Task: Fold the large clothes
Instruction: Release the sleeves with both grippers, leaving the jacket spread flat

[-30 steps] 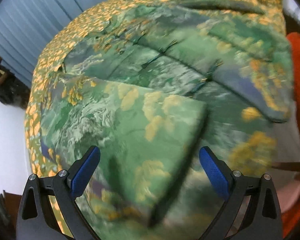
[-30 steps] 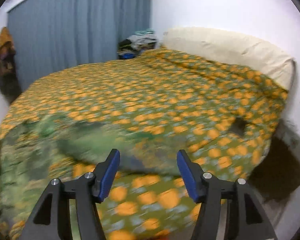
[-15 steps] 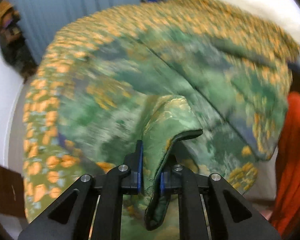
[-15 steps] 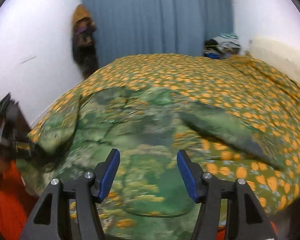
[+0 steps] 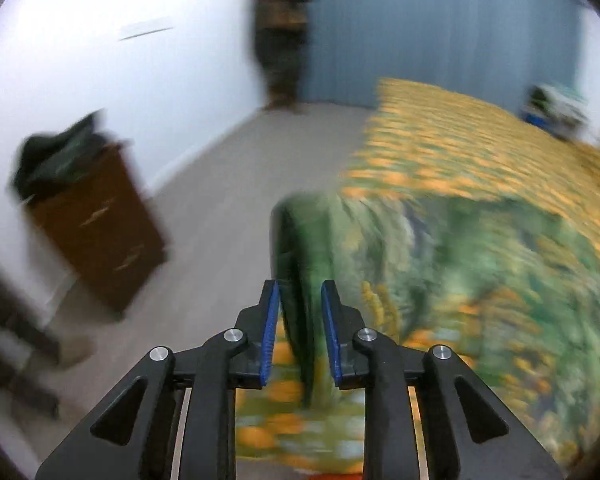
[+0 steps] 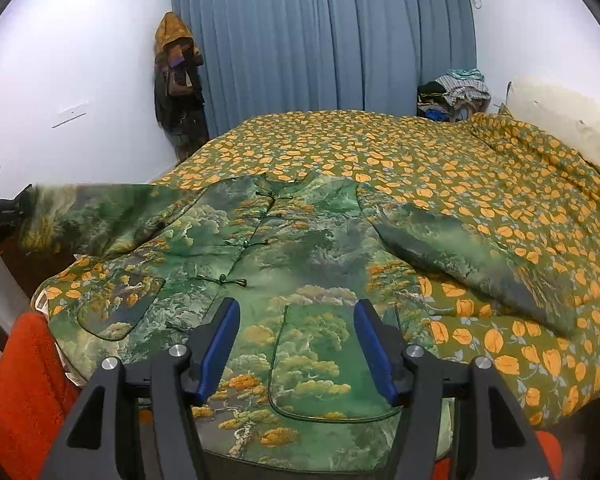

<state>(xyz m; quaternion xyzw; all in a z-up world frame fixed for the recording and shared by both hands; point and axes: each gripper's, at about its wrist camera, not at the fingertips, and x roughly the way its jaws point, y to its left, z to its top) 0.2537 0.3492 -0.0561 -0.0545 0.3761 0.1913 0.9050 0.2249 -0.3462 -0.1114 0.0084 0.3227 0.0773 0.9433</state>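
Since a second ago the left tool (image 5: 298, 334) has clamped the jacket's left sleeve (image 6: 100, 216) and drawn it out past the bed (image 6: 380, 148) edge, readying a fold, while the right tool (image 6: 296, 344) hangs open over the jacket (image 6: 300, 248) near hem.

— Where does your green landscape-print jacket (image 6: 292, 264) lie?
— Spread front-up on the bed's orange-leaf quilt (image 6: 480, 168), at the near edge. Your left hand-held gripper (image 5: 300, 300) holds its left sleeve out past the bed's side, over the floor.
— And your right hand-held gripper (image 6: 296, 320)?
— Above the jacket's near hem. The other sleeve lies to its right; the blue pleated curtain (image 6: 340, 40) hangs behind the bed.
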